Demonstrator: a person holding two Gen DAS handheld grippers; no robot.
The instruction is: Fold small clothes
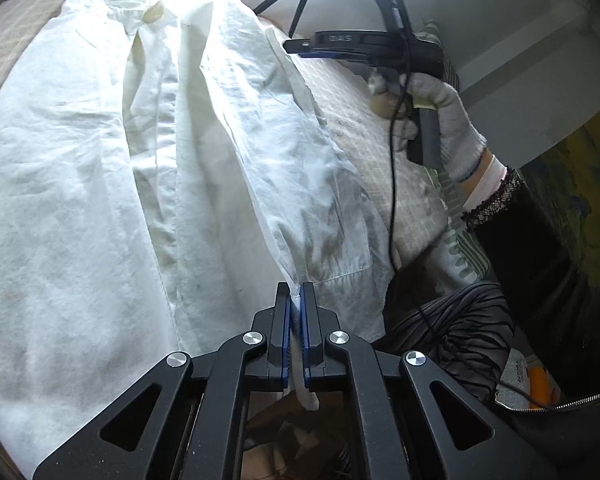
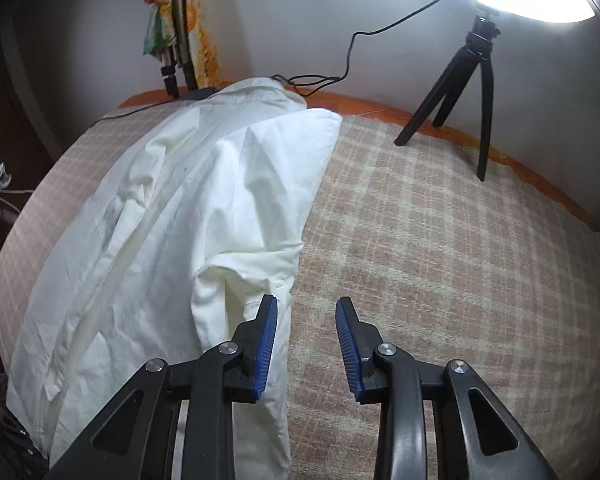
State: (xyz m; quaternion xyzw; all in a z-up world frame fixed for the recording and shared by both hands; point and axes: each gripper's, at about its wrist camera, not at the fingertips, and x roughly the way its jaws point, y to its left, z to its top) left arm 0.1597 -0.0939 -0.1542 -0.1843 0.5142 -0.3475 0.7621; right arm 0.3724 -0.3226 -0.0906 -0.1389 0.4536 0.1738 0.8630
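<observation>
Shirt (image 1: 100,184) lying lengthwise, collar far, hem near

Ring light (image 2: 512,4) (lit), white wall (image 2: 300,20)

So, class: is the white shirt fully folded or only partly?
Partly: one side of the white shirt is folded over lengthwise; the rest lies spread.

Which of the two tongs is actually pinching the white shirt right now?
The left tongs: its blue pads are shut on a fold of the shirt. The right tongs stand open over the plaid blanket beside the shirt, nothing between them.
</observation>
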